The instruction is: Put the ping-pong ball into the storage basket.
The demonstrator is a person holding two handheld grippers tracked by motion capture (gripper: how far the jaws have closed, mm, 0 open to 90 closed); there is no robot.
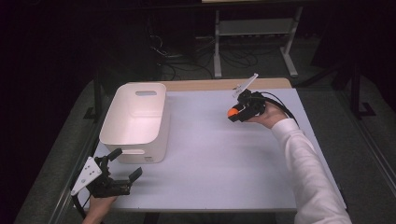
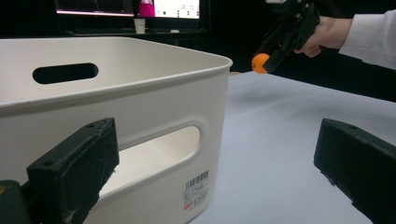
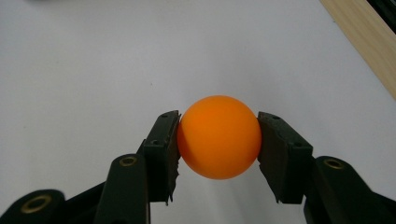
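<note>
Above the far right part of the white table, an orange ball is gripped by the right tool, one black pad pressed against each side of it. The ball is held clear of the surface — in the left gripper view it is seen hanging in the air beyond the bin's far corner, with the holding hand and a white sleeve behind it. A cable is trailed from this tool along the forearm.

At the near left corner of the table, the left tool is held low with its jaws spread wide and nothing between them. It is pointed toward the near end of a white plastic bin, just beside it and apart from it. The bin is stood upright at the left of the table, with a slot handle cut into each end wall and a barcode label stuck low on the near end. Ball and bin are kept well apart.
</note>
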